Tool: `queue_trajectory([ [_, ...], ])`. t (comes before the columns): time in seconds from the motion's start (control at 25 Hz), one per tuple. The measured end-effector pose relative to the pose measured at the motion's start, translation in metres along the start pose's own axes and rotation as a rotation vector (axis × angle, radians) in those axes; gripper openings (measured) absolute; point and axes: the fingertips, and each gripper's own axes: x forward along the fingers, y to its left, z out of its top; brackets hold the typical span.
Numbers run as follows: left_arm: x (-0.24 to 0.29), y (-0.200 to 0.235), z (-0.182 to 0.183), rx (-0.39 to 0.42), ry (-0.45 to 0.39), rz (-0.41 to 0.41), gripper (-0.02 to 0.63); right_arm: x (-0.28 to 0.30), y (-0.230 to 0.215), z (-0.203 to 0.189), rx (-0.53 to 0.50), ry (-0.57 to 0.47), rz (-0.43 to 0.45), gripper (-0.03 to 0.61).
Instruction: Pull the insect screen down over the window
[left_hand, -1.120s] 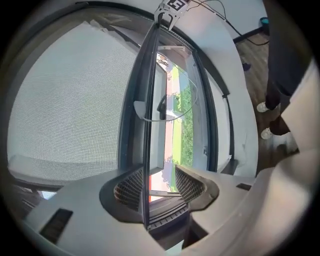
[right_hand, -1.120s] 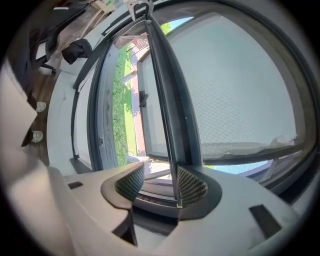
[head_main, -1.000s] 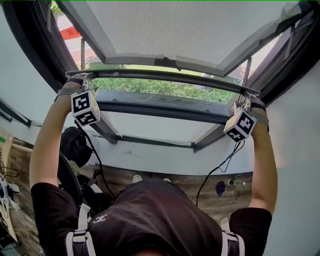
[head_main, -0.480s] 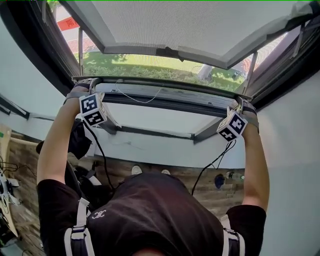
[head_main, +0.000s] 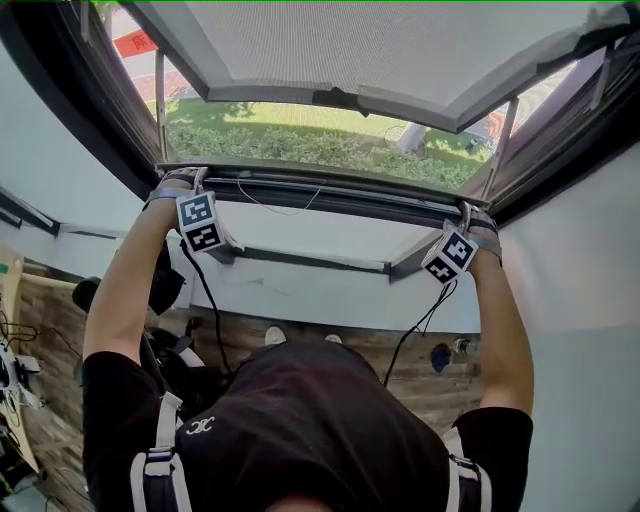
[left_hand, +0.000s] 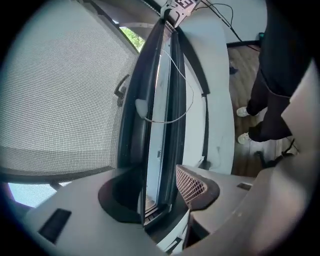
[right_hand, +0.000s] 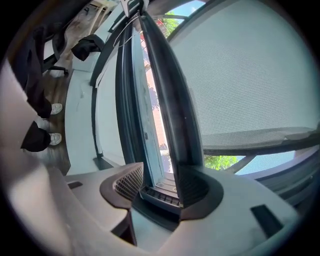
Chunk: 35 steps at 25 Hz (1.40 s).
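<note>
**Screen bar gripped at both ends**

My left hand-held gripper (head_main: 183, 180) at 10 o'clock and right hand-held gripper (head_main: 466, 214) at 2 o'clock each clamped an end of the screen bar (head_main: 320, 182), so it would descend level. Beyond it, the mesh (left_hand: 60, 100) stretched toward 12, partway down the window (head_main: 50, 100).

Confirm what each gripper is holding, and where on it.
Both hold the dark insect-screen pull bar: left gripper near its left end, right gripper near its right end, fingers shut across it.

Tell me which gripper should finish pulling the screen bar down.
Neither alone, I'd judge: left gripper and right gripper each clamp opposite ends of the screen bar, so pull both evenly.
</note>
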Motion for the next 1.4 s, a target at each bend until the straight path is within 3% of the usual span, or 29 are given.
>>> queue_trajectory([
  [0.36, 0.032, -0.04, -0.001, 0.056, 0.057, -0.077, 0.224, 0.014, 0.046, 0.0, -0.012, 0.017, 0.068, 0.245],
  [0.8, 0.046, -0.056, 0.002, 0.006, 0.05, -0.109, 0.225, 0.027, 0.061, 0.002, -0.003, 0.016, 0.101, 0.245],
  [1.0, 0.048, -0.071, -0.003, 0.029, 0.092, -0.16, 0.241, 0.035, 0.08, -0.004, -0.023, 0.029, 0.125, 0.244],
  [1.16, 0.054, -0.067, -0.001, 0.024, 0.078, -0.143, 0.241, 0.04, 0.078, -0.004, -0.02, 0.022, 0.109, 0.238],
  [1.24, 0.058, -0.068, -0.001, 0.02, 0.085, -0.142, 0.243, 0.046, 0.08, -0.003, -0.046, 0.046, 0.1, 0.28],
  [1.4, 0.059, -0.068, 0.0, 0.033, 0.116, -0.154, 0.213, 0.042, 0.074, -0.001, -0.06, 0.122, 0.117, 0.235],
])
